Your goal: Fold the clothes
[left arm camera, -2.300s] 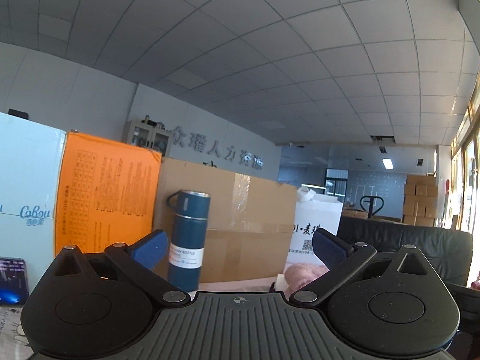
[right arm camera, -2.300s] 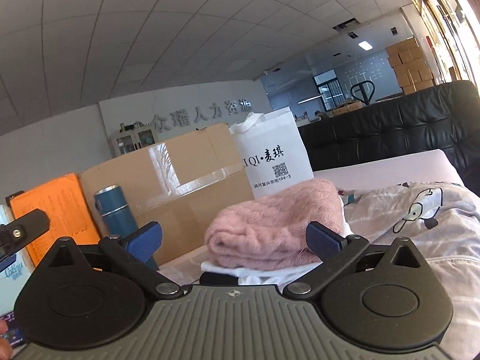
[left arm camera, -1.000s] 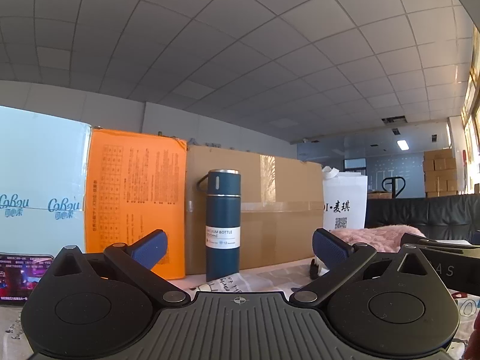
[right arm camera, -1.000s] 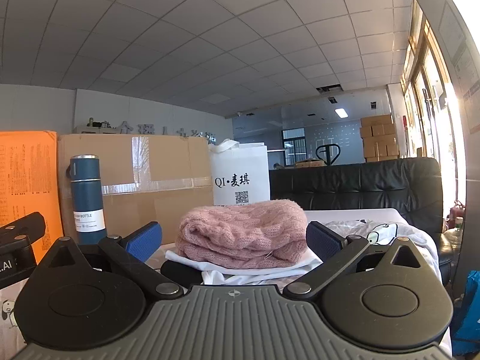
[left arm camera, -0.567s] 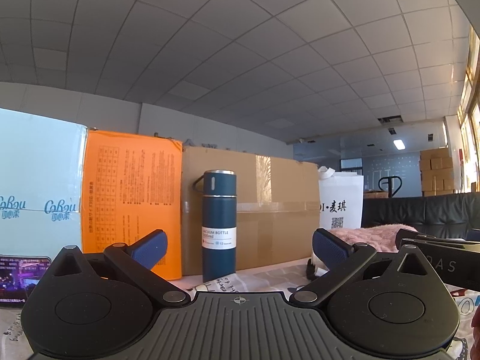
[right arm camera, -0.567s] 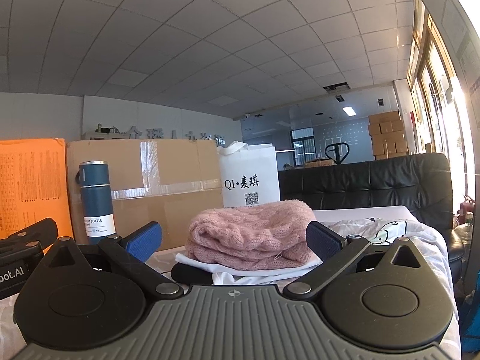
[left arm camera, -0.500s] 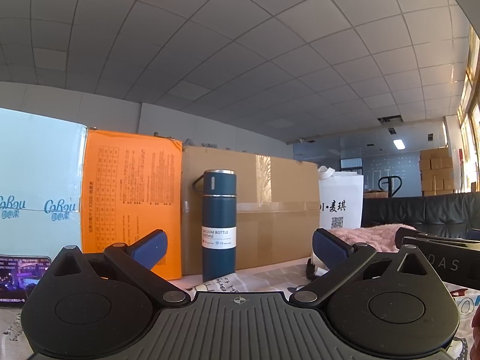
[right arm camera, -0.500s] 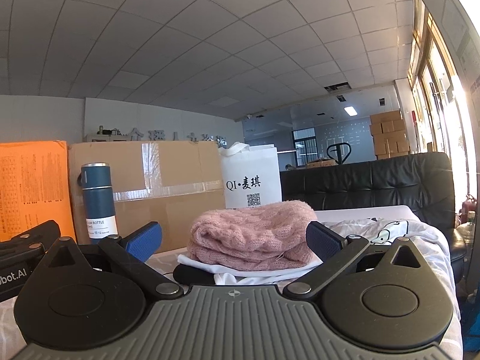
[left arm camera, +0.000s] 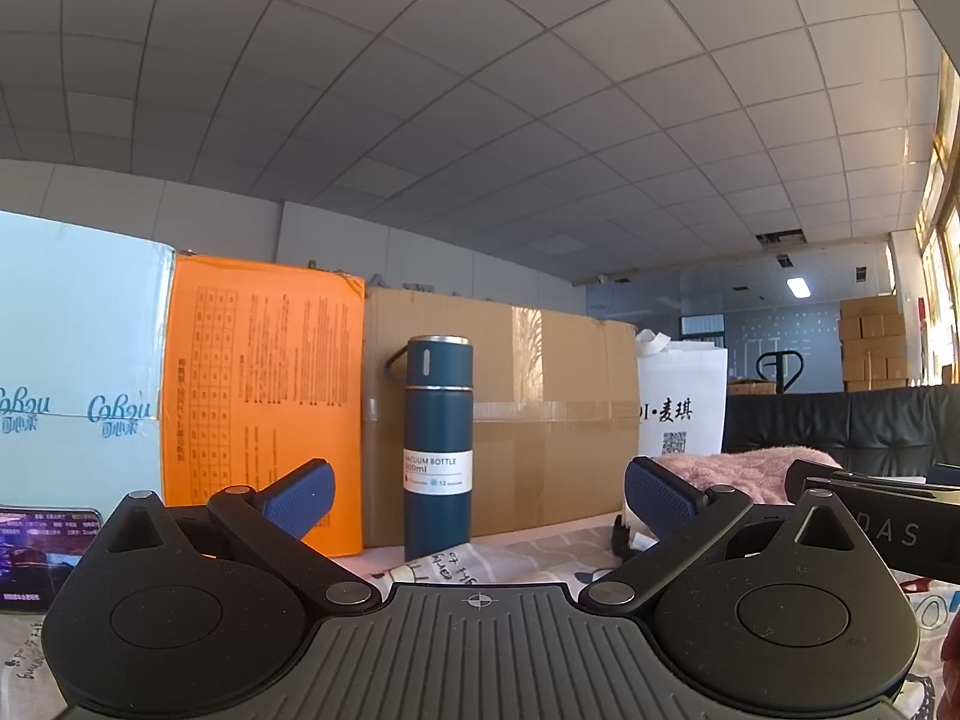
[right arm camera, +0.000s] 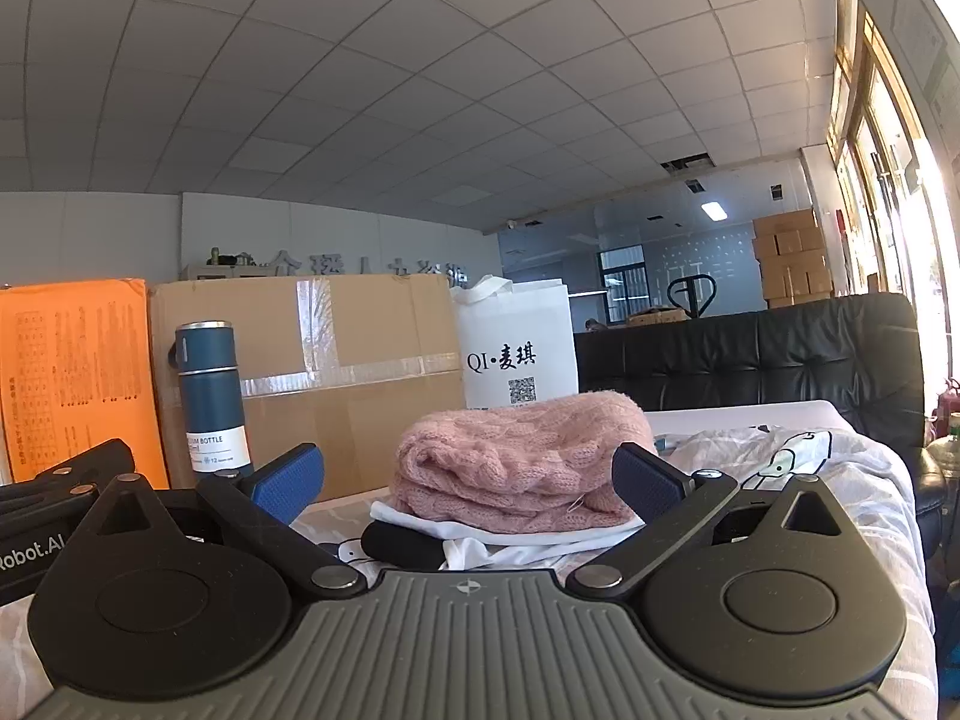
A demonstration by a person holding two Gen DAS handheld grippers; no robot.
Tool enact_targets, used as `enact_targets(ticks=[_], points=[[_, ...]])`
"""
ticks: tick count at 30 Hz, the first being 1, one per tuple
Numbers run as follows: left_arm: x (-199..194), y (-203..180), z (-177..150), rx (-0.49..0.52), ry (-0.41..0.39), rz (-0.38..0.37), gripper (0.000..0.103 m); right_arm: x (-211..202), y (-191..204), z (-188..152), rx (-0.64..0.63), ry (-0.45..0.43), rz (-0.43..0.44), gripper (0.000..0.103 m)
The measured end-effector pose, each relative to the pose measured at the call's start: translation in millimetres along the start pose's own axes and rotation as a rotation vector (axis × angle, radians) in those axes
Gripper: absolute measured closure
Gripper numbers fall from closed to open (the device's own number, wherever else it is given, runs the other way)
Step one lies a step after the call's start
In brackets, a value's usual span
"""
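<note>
Both tongs wide, empty; left tongs [left arm camera: 477,495] facing bottle [left arm camera: 437,444]; right tongs [right arm camera: 467,474] facing sweater [right arm camera: 516,456]; better to lower, grab flat printed cloth [right arm camera: 798,468] edges evenly.

a folded pink knit sweater [right arm camera: 519,456] rests on folded white [right arm camera: 480,531] and black garments [right arm camera: 403,543], stacked straight ahead between the right claw [right arm camera: 468,480] fingers, with a rumpled cartoon-print cloth [right arm camera: 792,468] beyond its right finger.
</note>
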State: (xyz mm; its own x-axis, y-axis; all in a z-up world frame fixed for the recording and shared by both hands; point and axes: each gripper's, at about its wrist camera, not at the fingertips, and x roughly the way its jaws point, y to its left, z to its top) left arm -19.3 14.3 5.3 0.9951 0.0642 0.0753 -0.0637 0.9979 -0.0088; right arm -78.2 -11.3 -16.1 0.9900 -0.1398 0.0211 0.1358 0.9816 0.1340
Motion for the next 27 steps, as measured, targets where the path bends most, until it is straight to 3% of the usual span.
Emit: enact_targets(ticks=[27], points=[[0.0,1.1,-0.2,-0.004,0.006,0.000,0.000,0.3,0.7,0.0,0.000,0.009,0.004,0.000]])
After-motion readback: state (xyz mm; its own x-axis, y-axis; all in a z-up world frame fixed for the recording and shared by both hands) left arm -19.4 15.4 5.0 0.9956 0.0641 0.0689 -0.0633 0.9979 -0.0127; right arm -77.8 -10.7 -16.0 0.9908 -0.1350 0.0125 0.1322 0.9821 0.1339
